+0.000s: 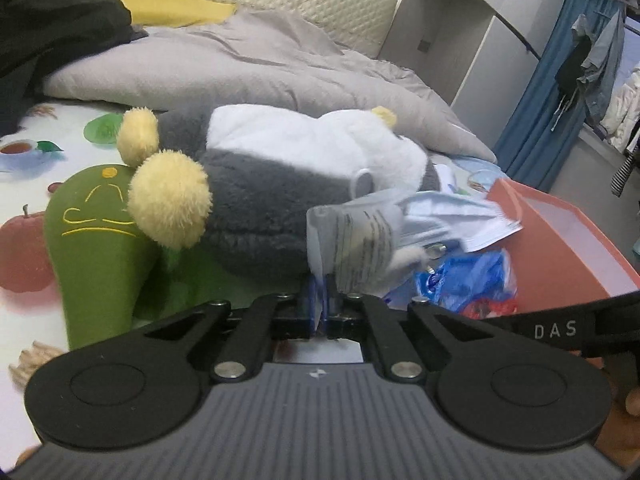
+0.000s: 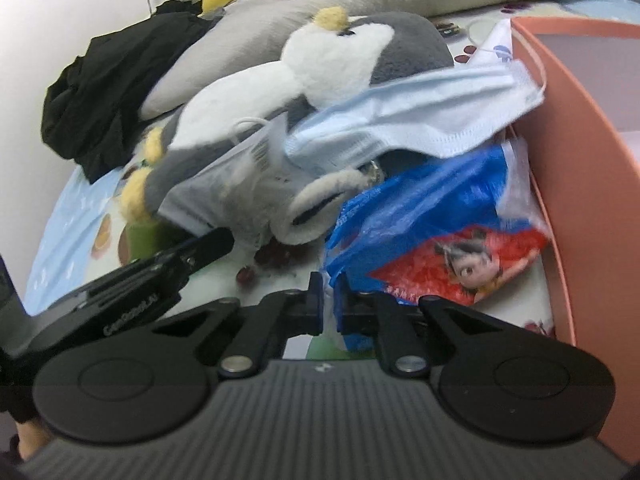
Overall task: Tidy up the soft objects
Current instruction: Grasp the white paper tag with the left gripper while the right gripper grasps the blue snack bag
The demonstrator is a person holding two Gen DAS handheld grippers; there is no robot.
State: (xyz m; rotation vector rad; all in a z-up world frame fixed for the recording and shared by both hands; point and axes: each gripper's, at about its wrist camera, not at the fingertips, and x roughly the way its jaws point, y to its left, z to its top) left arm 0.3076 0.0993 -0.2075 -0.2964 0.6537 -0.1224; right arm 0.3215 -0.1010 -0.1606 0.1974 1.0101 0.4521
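Left wrist: my left tongs point(image 1: 319, 304) pinch the clear packet point(image 1: 352, 240); right tongs point(image 2: 328, 300) pinch the blue bag point(image 2: 420, 216).

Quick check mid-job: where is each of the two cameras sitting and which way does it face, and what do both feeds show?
Left wrist: on the left gripper, facing the penguin plush on the bed; fingers shut on a clear bag; fingertips show at right.
Right wrist: on the right gripper, angled down at the blue plastic bag, fingers pinching its edge; left gripper enters from the left.
Shared: penguin, face mask, orange box.
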